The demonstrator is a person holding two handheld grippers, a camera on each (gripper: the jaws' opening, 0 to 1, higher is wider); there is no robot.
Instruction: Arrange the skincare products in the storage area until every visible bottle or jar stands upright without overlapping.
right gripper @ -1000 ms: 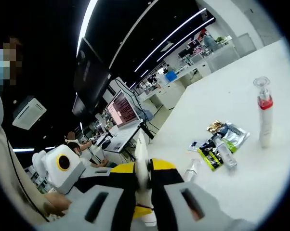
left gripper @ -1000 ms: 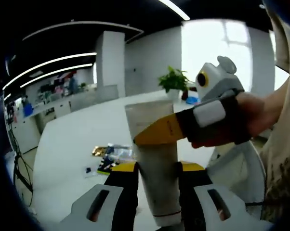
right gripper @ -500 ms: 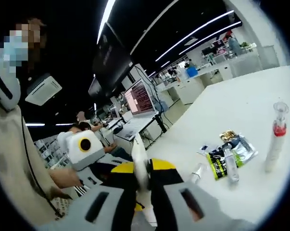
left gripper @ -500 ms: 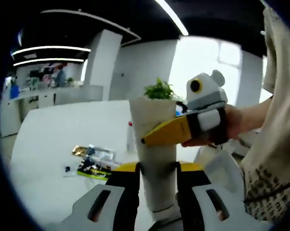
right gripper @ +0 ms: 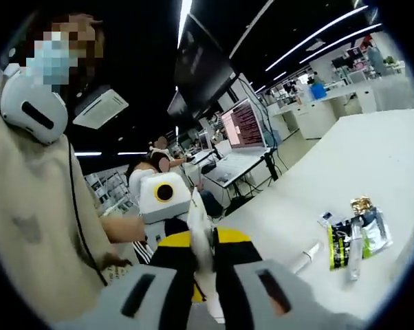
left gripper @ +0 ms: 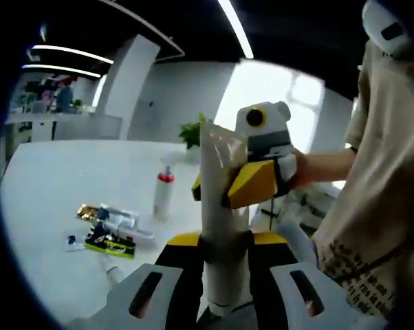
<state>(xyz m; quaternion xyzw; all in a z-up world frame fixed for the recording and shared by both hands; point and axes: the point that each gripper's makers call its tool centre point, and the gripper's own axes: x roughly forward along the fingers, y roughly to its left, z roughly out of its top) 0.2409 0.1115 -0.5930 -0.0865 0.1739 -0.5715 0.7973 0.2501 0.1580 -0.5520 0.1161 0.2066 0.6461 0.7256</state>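
We see a pale squeeze tube (left gripper: 219,227) held up off the counter (left gripper: 56,185), standing roughly upright between the jaws of the left gripper (left gripper: 219,265), which is clenched on its lower part near the cap end. In the left gripper view the right gripper (left gripper: 252,180) comes in from the right, its yellow jaws closed on the tube's upper part just below the flat crimped end, with a hand (left gripper: 310,168) holding it behind. In the right gripper view the same tube (right gripper: 199,237) appears edge-on as a thin pale strip pinched between that gripper's jaws (right gripper: 201,265), so both grippers grasp the one tube. Beyond it on the white counter, in the left gripper view, we find a slim white bottle with a red band (left gripper: 163,194) standing upright, and well to its left a small heap of sachets and packets (left gripper: 104,230) lying flat, with a small clear tube (left gripper: 115,273) lying beside them nearer us. In the right gripper view the heap of packets (right gripper: 355,234) lies on the counter (right gripper: 372,151), and a small tube (right gripper: 304,256) lies flat just beside it. A person in a beige shirt (right gripper: 35,227) stands close on the left there, and a potted plant (left gripper: 190,132) sits at the counter's far edge in the left gripper view.
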